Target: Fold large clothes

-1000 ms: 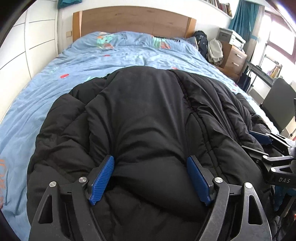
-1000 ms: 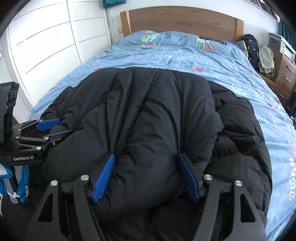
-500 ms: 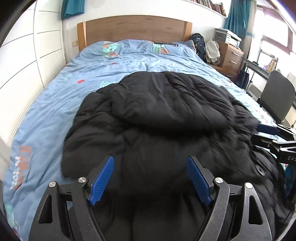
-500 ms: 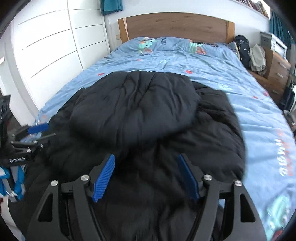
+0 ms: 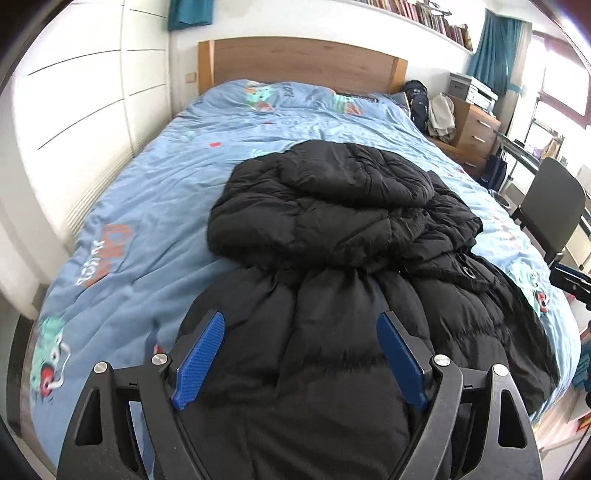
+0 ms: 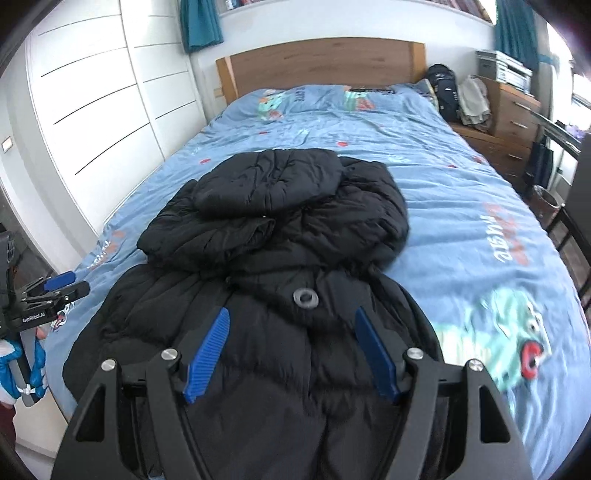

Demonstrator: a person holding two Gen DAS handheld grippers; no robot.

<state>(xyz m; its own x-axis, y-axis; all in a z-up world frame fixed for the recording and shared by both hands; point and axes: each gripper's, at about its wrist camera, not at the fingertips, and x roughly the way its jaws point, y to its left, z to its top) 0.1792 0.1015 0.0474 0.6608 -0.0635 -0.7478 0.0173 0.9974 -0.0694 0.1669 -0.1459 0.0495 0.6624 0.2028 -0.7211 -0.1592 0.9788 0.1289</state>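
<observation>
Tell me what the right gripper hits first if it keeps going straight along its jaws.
Most likely the black puffer jacket, near its grey ring between the right gripper jaws; depth is hard to judge.

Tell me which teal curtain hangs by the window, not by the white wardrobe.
The teal curtain at the upper right, beside the bright window; the other teal cloth hangs left of the wooden headboard.

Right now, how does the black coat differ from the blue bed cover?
The coat is plain black; the bed cover is pale blue with cartoon prints. The coat is thick and bunched; the bed cover lies thin and flat. The coat takes the foot end; the bed cover spreads far beyond it. Both are soft fabric.
</observation>
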